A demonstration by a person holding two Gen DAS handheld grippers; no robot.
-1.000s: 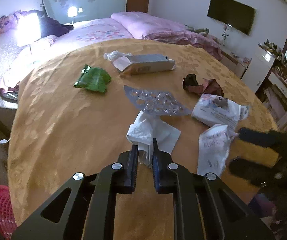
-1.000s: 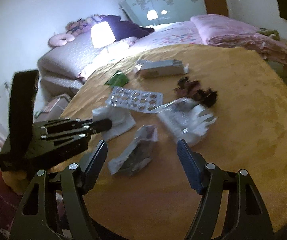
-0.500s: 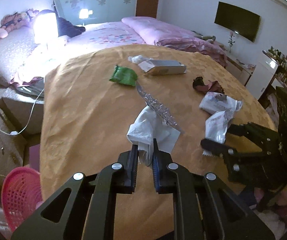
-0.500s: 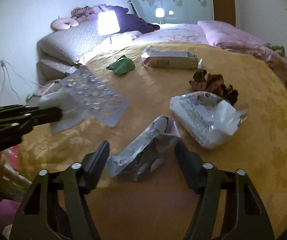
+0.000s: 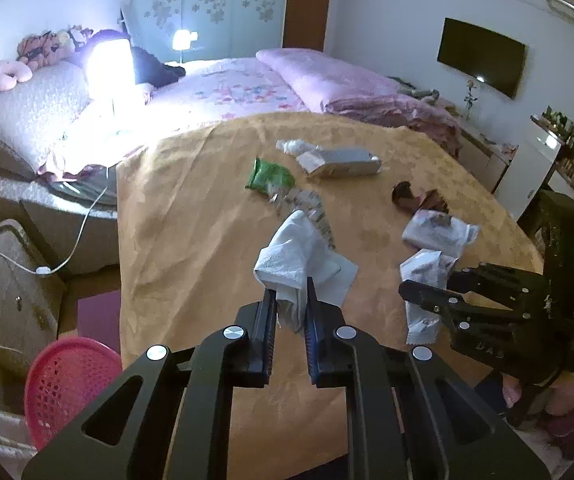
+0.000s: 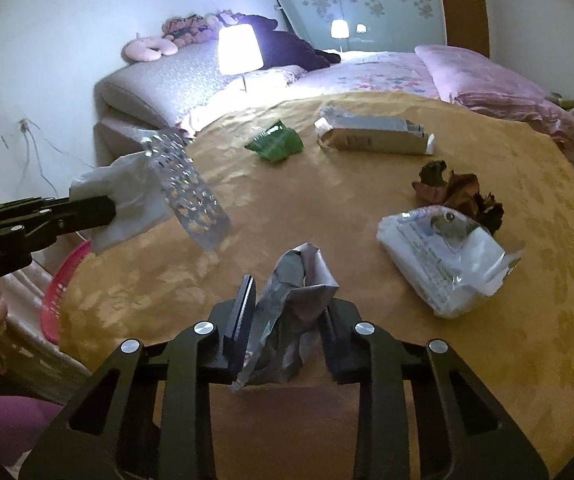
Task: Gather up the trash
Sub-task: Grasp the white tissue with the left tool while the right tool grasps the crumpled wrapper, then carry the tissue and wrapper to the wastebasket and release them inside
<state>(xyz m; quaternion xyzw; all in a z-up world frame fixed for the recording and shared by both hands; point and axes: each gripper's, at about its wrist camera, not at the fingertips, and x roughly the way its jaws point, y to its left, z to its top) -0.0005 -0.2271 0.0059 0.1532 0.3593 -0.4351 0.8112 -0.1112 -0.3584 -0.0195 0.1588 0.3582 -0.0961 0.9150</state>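
Left claw (image 5: 291, 312): clamped on tissue (image 5: 291, 256), blister sheet (image 6: 185, 188) dragged along | Right claw (image 6: 287, 320): just closed on crumpled paper (image 6: 295, 280), lower centre | Pink basket (image 5: 69, 388) lower left: likely drop point.

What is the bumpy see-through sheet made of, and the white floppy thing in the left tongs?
The bumpy sheet looks like thin clear plastic with a shiny silvery backing, probably an emptied pill pack: rows of little bubbles show. The white thing looks like soft matte tissue paper: it droops and crumples in the left tongs.
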